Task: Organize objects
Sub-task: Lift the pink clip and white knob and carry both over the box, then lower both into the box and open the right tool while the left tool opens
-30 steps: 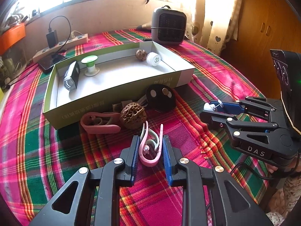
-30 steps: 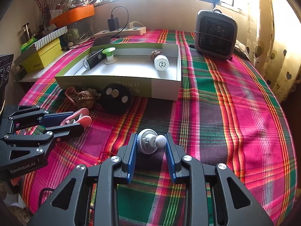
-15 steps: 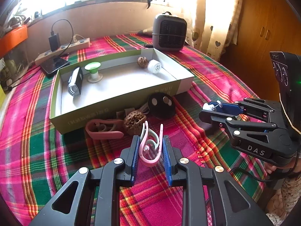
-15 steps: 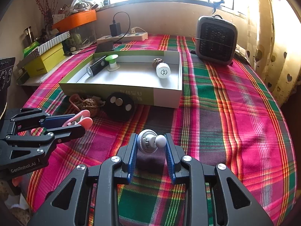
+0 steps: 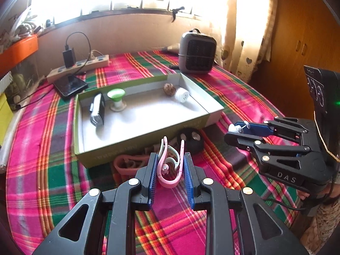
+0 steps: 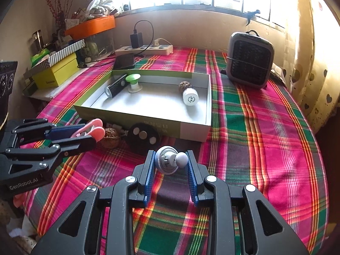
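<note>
My left gripper (image 5: pixel 170 163) is shut on a pink clip (image 5: pixel 170 170) and holds it above the plaid cloth, just in front of the green-and-white box (image 5: pixel 136 142). My right gripper (image 6: pixel 170 161) is shut on a grey-white knob (image 6: pixel 167 161), also lifted, in front of the box's near wall (image 6: pixel 191 129). Inside the box lie a black flashlight (image 5: pixel 97 110), a green-capped spool (image 5: pixel 116 99), a walnut (image 5: pixel 169 88) and a white cap (image 5: pixel 181 94). On the cloth by the box are a black round disc (image 6: pixel 142 137), a walnut (image 6: pixel 109 135) and a darker pink clip (image 5: pixel 129 165).
A grey heater (image 6: pixel 249 60) stands at the back right. A power strip (image 6: pixel 144 50) with charger and a phone (image 6: pixel 124 61) lie behind the box. Boxes and an orange tray (image 6: pixel 91 26) crowd the left shelf. The table edge drops off at the right.
Both grippers have risen with their objects and the view has pulled back from the table; the walnut is now hidden behind the held pink clip in the left wrist view.
</note>
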